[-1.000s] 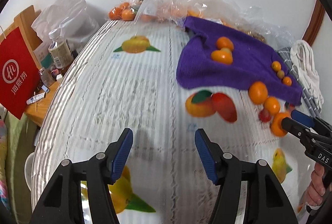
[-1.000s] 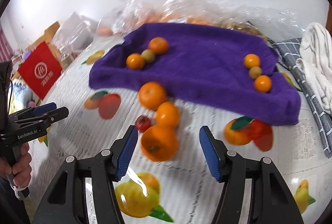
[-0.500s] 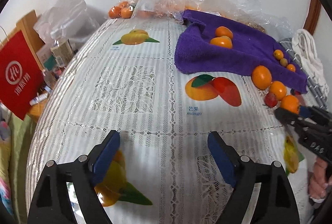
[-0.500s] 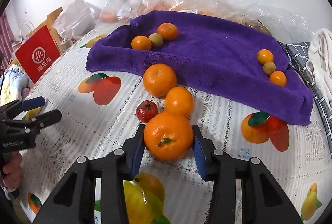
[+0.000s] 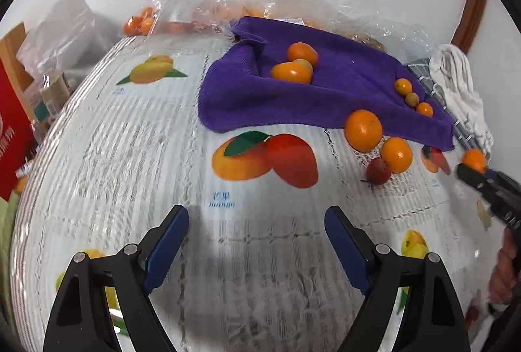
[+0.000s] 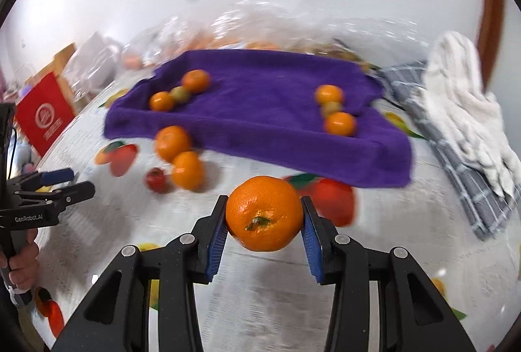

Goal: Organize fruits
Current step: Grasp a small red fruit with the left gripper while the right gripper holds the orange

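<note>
My right gripper is shut on a large orange and holds it above the tablecloth, in front of the purple towel. It also shows at the right edge of the left wrist view. Two oranges and a small red fruit lie on the cloth by the towel's front edge. On the towel sit a left group and a right group of small citrus fruits. My left gripper is open and empty over the tablecloth.
Clear plastic bags with more oranges lie behind the towel. A grey checked cloth and a white towel lie at the right. A red paper bag stands off the table's left edge. The tablecloth has printed fruit pictures.
My right gripper closed on the large orange and lifted it up and to the right, away from the other oranges. My left gripper opened wider and shifted slightly.
</note>
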### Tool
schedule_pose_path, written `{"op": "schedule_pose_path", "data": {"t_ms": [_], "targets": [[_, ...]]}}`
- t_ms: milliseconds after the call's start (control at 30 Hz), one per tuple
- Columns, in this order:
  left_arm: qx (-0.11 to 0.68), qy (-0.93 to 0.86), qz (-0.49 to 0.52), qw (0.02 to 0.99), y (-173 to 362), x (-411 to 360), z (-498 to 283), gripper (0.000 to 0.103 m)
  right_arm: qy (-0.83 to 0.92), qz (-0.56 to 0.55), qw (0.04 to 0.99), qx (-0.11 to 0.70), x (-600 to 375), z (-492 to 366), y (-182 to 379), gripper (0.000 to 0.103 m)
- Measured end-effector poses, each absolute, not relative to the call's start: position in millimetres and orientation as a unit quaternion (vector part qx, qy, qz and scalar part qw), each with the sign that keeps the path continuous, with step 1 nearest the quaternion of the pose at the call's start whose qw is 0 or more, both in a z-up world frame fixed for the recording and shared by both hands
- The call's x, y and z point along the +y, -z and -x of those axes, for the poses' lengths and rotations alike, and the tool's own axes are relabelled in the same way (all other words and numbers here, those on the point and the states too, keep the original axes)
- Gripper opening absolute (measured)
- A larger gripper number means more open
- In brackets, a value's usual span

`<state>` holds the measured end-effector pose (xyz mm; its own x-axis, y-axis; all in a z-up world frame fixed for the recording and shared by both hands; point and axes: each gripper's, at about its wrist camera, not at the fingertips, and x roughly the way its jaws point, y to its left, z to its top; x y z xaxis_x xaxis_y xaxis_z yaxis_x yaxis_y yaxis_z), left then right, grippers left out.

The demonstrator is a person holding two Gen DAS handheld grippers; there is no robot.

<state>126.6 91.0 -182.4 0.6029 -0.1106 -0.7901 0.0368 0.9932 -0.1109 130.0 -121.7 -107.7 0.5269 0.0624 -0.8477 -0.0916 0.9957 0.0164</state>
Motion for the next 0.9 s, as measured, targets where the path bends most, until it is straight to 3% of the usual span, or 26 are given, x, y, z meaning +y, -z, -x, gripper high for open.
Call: {"op": "schedule_pose_path", "data": {"t_ms": [300, 567, 767, 833, 867, 900], "targets": [[0.444, 0.053, 0.010, 0.895, 181.6, 80.3, -124.1, 0.083, 0.004, -0.015, 0.874, 0.487, -173.8, -129.8, 112.7, 0.042], [0.429, 0.136, -0.005, 0.893, 172.3, 25.6, -135.0, 0.081, -0.002, -0.010, 0.874, 0.486, -181.0, -129.6, 117.6, 0.042], [0.437, 0.120, -0.013, 0.891, 179.5, 1.4, -151.5, 0.059, -0.015, -0.007, 0.874, 0.486, -184.9, -125.3, 116.7, 0.042], [0.433, 0.112, -0.030, 0.894, 180.1, -4.3, -154.8, 0.043, -0.022, -0.012, 0.873, 0.487, -184.8, -123.9, 116.5, 0.042], [0.432, 0.112, -0.034, 0.894, 179.7, -6.5, -155.7, 0.027, -0.023, -0.014, 0.873, 0.488, -183.8, -122.9, 116.2, 0.042], [0.432, 0.111, -0.036, 0.894, 179.6, -7.4, -156.5, 0.022, -0.024, -0.014, 0.872, 0.488, -182.9, -122.5, 116.3, 0.042]]}}
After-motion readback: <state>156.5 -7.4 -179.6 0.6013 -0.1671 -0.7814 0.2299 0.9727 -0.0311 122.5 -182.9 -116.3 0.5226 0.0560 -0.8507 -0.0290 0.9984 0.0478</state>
